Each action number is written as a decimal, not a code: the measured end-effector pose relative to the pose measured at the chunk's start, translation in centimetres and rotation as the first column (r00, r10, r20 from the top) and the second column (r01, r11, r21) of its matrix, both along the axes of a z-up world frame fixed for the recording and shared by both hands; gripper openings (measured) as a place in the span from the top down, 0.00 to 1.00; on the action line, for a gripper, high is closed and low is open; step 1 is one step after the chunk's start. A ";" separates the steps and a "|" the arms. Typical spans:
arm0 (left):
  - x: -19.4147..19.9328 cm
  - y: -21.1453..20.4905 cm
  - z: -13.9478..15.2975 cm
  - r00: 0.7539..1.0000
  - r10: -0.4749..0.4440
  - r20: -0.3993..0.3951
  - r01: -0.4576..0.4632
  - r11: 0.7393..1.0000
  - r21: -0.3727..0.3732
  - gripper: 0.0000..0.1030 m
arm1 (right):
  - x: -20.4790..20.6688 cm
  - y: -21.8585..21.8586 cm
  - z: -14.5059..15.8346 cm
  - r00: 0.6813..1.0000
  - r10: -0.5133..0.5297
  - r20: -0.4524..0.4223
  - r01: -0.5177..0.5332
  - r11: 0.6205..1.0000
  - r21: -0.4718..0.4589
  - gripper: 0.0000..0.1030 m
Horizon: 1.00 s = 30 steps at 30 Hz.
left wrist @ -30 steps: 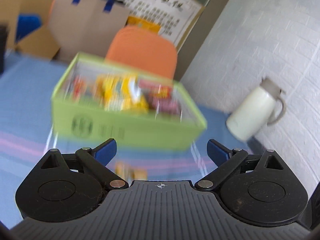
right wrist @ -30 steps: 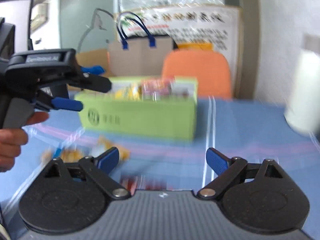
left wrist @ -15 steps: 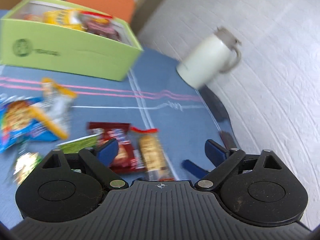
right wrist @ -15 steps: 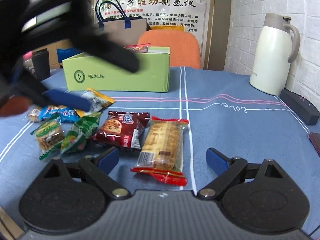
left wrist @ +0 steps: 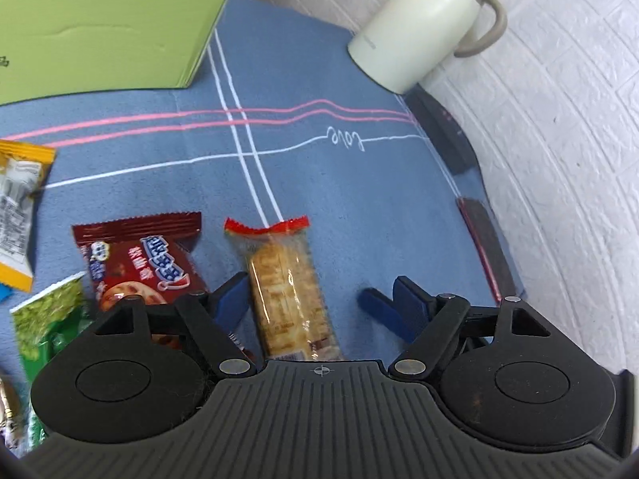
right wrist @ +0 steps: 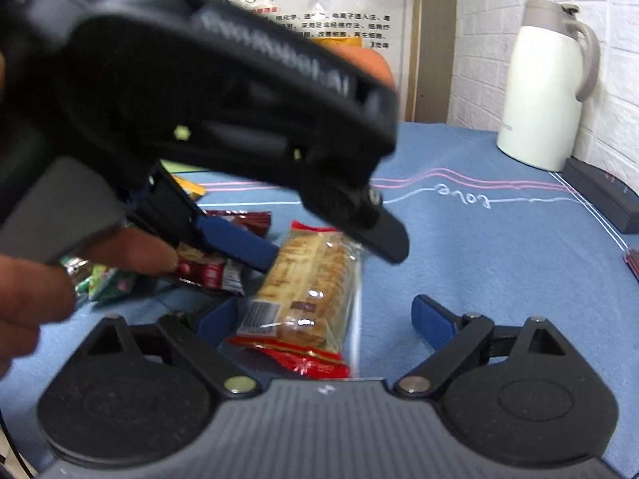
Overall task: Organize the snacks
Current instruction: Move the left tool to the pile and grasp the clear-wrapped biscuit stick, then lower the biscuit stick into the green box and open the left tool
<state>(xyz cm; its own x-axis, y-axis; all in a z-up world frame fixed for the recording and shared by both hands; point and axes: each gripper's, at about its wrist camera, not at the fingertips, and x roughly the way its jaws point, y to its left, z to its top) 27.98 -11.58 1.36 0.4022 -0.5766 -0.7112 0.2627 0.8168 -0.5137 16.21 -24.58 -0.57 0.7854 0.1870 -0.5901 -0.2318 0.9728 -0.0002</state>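
A clear cracker packet with red ends (left wrist: 289, 291) lies on the blue tablecloth, also in the right wrist view (right wrist: 315, 299). My left gripper (left wrist: 319, 303) is open, low over the cloth, its fingers astride the packet; it shows from the side in the right wrist view (right wrist: 331, 247). My right gripper (right wrist: 325, 323) is open and empty, just short of the packet's near end. A dark red snack packet (left wrist: 139, 263) lies to its left. The green box (left wrist: 100, 36) holding several snacks stands at the back left.
A white thermos jug (left wrist: 423, 24) stands at the back right by the brick wall. Dark flat items (left wrist: 483, 247) lie along the table's right edge. A green packet (left wrist: 44, 319) and a yellow-white packet (left wrist: 20, 207) lie at the left. An orange chair stands behind the table.
My left gripper has swung from the green box down to the loose snacks and now straddles the cracker packet. The right gripper has lowered and come closer to that packet.
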 end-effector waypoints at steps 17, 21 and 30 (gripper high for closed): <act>-2.2 -0.2 -0.5 0.997 -0.055 0.054 0.052 0.997 0.063 0.85 | -1.7 1.1 0.7 1.000 0.004 -0.003 -0.004 1.000 -0.005 0.46; -3.8 1.6 -0.2 0.999 -0.032 0.041 0.032 0.999 -0.012 0.85 | -3.2 2.0 2.1 1.000 0.001 0.014 -0.001 1.000 -0.012 0.47; -0.1 10.2 6.8 0.968 0.158 0.195 -0.145 0.986 -0.079 0.85 | 4.6 10.2 8.3 0.958 0.232 0.172 -0.213 0.970 -0.119 0.37</act>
<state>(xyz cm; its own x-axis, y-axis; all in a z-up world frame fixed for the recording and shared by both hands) 27.93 -1.38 8.12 0.6189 -0.5389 -0.5714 0.2408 0.8226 -0.5151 20.80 -14.42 7.70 0.8266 0.3176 -0.4646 -0.4293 0.8896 -0.1557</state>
